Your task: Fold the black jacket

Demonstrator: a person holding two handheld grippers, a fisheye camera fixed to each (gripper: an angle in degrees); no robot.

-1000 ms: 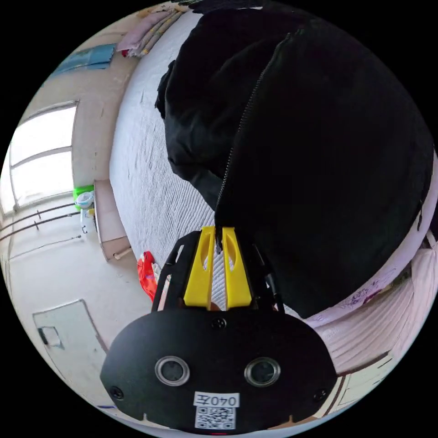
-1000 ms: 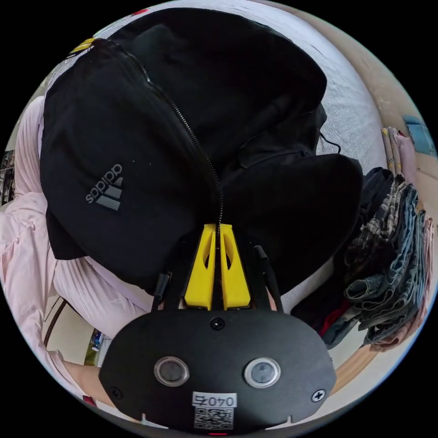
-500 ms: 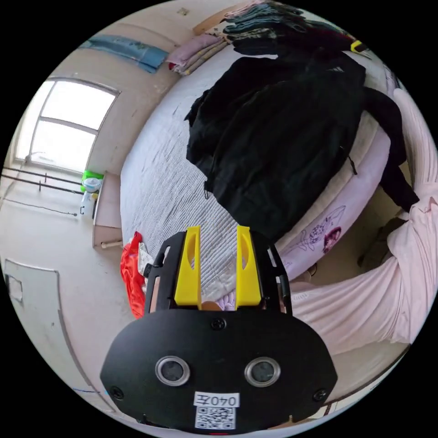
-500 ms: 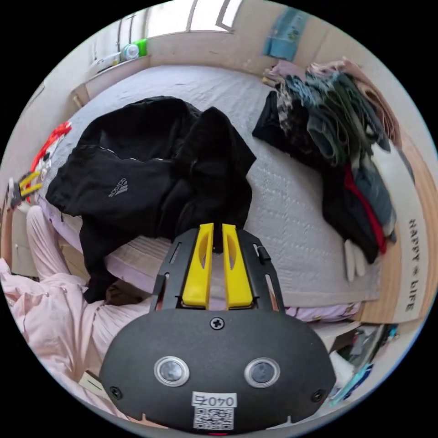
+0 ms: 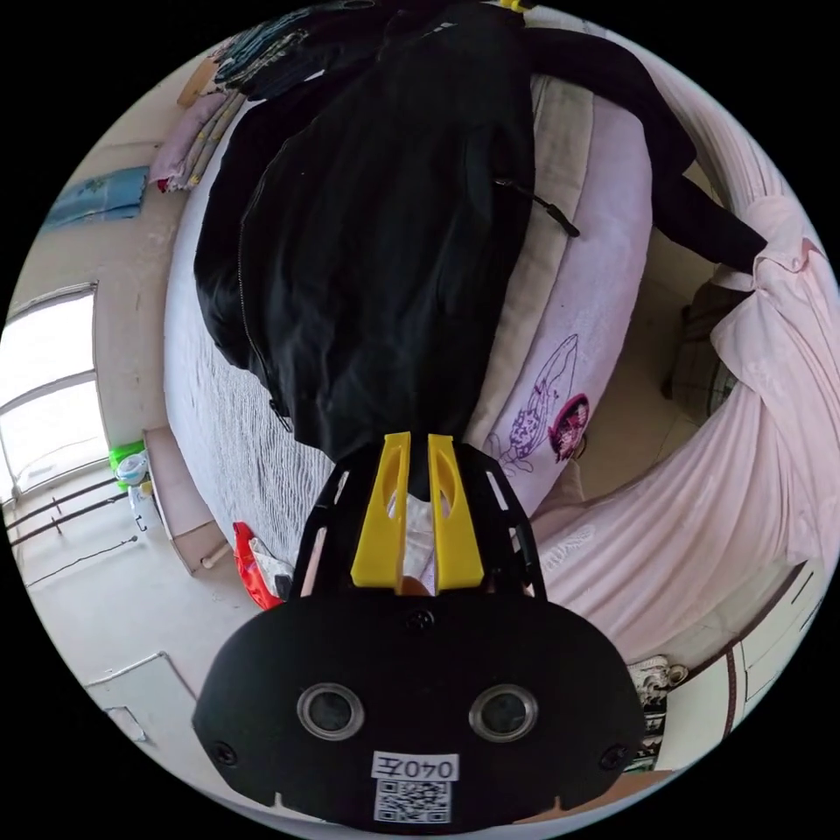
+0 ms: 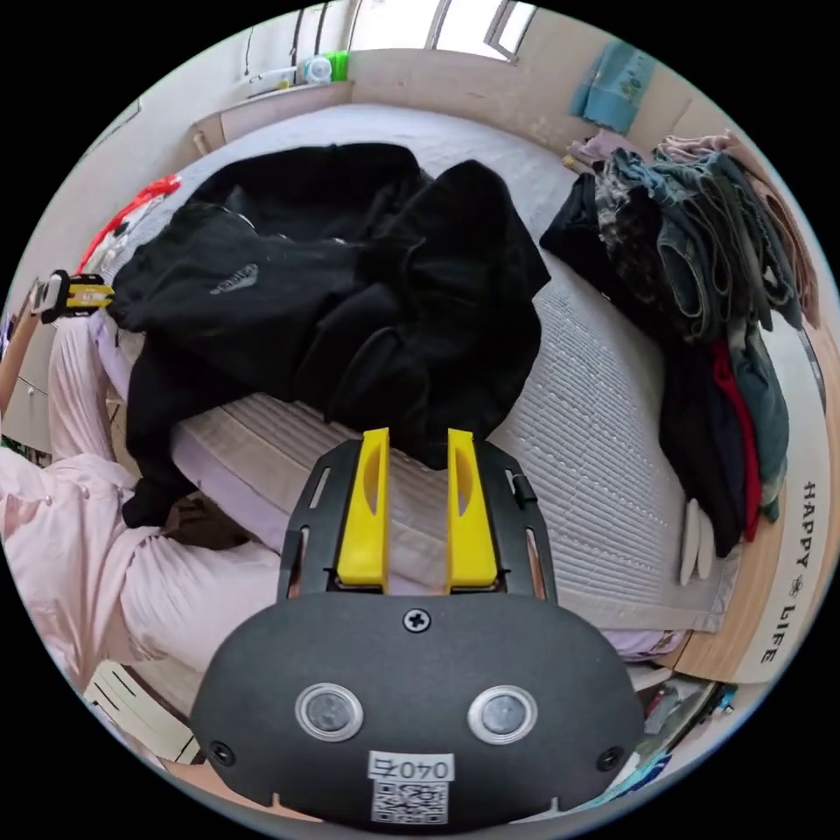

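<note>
The black jacket (image 6: 332, 297) lies bunched and rumpled on the bed (image 6: 577, 437), near the bed's edge, with one sleeve (image 6: 153, 429) hanging over the side of the mattress beside the person's pink clothing (image 6: 61, 525). In the left gripper view the jacket (image 5: 376, 236) spreads along the mattress, its zipper line running down one side, and a drawstring trails off toward the pale sheet at the bed's edge (image 5: 560, 289). The left tongs (image 5: 417, 442) stand narrow, the two yellow jaws nearly together at the jacket's lower hem; dark cloth shows in the slit between them, but whether both jaws truly press on it I cannot tell. In the right gripper view, the left tongs (image 6: 92, 293) show small by the far corner of the jacket. The right tongs (image 6: 417, 437) stand wide, holding nothing, their tips just in front of the near fold of the jacket with the ridged bed cover visible between the jaws. A heap of other clothes (image 6: 709, 289) is piled on the bed well apart from the jacket, toward the wooden headboard (image 6: 787, 569). A window (image 5: 44, 385) lights the room, and something red (image 5: 254, 569) lies at the bed's other side.
</note>
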